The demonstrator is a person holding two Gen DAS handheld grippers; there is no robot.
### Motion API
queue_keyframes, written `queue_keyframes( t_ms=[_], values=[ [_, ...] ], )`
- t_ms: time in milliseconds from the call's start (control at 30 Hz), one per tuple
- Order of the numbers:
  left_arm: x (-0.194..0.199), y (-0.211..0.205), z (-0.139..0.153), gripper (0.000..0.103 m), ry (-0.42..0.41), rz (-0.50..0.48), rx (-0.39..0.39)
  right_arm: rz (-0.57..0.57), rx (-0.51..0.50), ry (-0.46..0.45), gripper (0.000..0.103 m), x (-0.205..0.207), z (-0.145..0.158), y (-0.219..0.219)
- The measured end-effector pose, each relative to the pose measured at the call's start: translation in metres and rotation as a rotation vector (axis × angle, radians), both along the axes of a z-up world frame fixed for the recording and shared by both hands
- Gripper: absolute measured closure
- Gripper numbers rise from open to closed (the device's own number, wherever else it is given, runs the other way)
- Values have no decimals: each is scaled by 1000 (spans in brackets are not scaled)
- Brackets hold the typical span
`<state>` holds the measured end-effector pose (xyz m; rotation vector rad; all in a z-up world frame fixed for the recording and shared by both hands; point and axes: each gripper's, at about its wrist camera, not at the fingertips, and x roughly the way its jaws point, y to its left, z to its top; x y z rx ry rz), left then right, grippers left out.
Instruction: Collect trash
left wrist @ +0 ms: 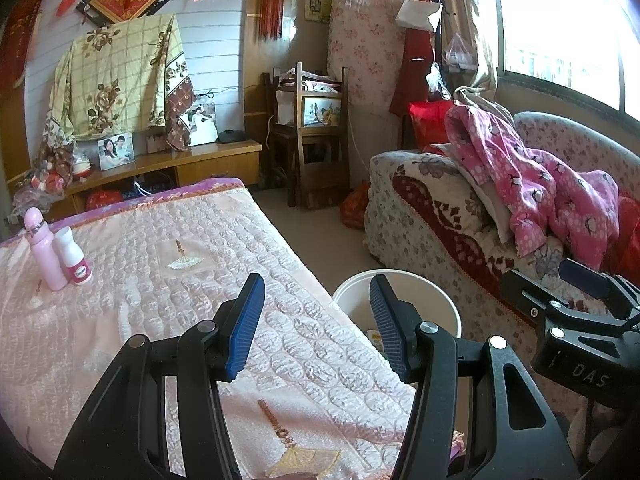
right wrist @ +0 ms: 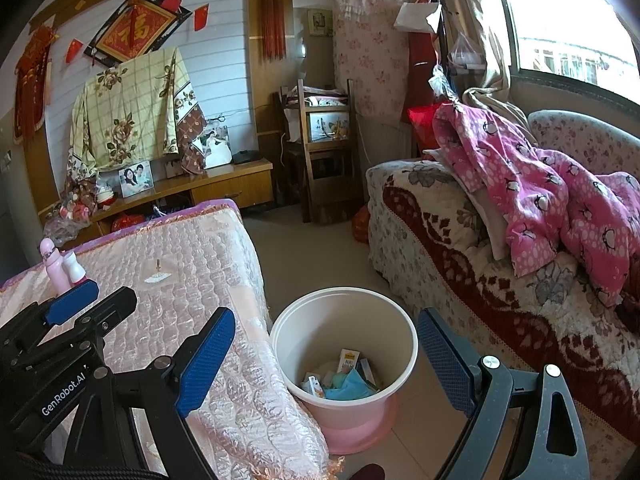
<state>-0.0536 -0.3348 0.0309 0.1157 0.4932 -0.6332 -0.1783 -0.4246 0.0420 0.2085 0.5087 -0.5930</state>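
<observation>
A pale pink trash bin [right wrist: 344,364] stands on the floor between the table and the sofa, holding small cartons, a blue wrapper and other scraps [right wrist: 344,376]. Its rim also shows in the left wrist view [left wrist: 400,300]. My left gripper [left wrist: 316,320] is open and empty, over the table's right edge near the bin. My right gripper [right wrist: 324,356] is open and empty, above the bin. A pink bottle [left wrist: 40,248] and a white-and-magenta bottle [left wrist: 74,258] stand upright at the table's far left, also seen in the right wrist view [right wrist: 54,264].
The table has a quilted pink cover [left wrist: 180,280]. A floral sofa [right wrist: 480,280] with a pink garment [right wrist: 560,200] is on the right. A wooden cabinet [right wrist: 224,184] with photos, wooden chairs [right wrist: 324,152] and a red bag [right wrist: 360,224] stand at the back.
</observation>
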Motion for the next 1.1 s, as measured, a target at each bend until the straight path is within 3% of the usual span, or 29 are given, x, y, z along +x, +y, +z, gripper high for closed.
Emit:
queue_keyframes(
  t_ms=[1100],
  values=[
    [4,8,-7,50,3,-3,8,-2,8,9,12,-1,-5,-4]
  ],
)
